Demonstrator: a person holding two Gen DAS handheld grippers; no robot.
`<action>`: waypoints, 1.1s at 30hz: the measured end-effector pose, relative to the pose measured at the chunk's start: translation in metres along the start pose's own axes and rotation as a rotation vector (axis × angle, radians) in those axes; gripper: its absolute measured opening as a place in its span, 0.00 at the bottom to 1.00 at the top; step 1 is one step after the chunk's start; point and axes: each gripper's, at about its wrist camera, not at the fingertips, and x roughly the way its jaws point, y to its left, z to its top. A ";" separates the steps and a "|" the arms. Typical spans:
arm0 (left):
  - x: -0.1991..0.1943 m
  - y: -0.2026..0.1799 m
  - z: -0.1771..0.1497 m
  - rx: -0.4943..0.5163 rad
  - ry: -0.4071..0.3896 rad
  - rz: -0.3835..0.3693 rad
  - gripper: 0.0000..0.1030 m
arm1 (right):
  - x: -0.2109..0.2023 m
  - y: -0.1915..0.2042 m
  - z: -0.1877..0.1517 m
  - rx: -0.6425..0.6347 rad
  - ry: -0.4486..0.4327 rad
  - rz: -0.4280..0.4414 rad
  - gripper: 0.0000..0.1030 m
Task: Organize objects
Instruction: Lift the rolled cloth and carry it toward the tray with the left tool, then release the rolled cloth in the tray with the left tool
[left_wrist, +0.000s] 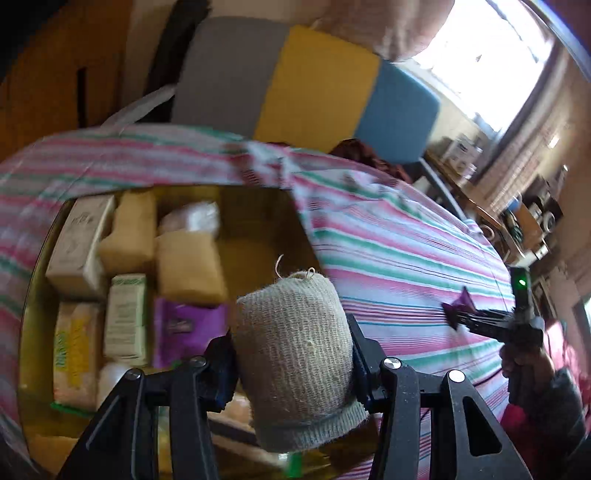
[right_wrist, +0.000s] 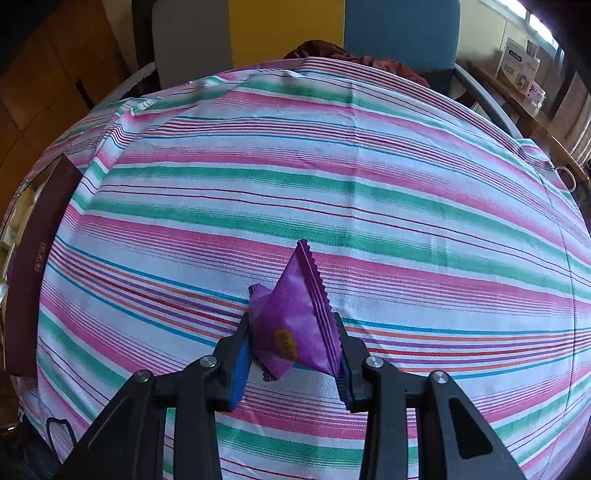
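Observation:
My left gripper (left_wrist: 291, 354) is shut on a grey-beige rolled elastic bandage (left_wrist: 295, 354) and holds it over the near right part of an open box (left_wrist: 40, 258). The box holds cartons, tan packs and a purple packet (left_wrist: 184, 328). My right gripper (right_wrist: 291, 354) is shut on a small purple sachet (right_wrist: 295, 325) just above the striped cloth (right_wrist: 332, 177). In the left wrist view the right gripper (left_wrist: 458, 314) shows at the right with the sachet (left_wrist: 460, 304) at its tip.
The striped pink, green and white cloth (left_wrist: 406, 258) covers the table and laps over the box's far edge. A dark maroon box lid (right_wrist: 33, 266) stands at the table's left. A grey, yellow and blue chair (left_wrist: 306, 85) is behind the table. A shelf with boxes (right_wrist: 521, 70) is at the far right.

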 end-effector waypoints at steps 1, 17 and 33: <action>0.002 0.011 0.001 -0.037 0.016 -0.001 0.49 | 0.000 0.000 0.000 0.001 0.000 0.000 0.37; 0.062 0.000 0.018 -0.115 0.160 -0.001 0.50 | -0.001 0.000 -0.001 -0.006 0.003 -0.002 0.37; -0.023 0.021 0.004 0.049 -0.032 0.140 0.64 | -0.001 0.001 -0.002 -0.008 -0.002 -0.014 0.37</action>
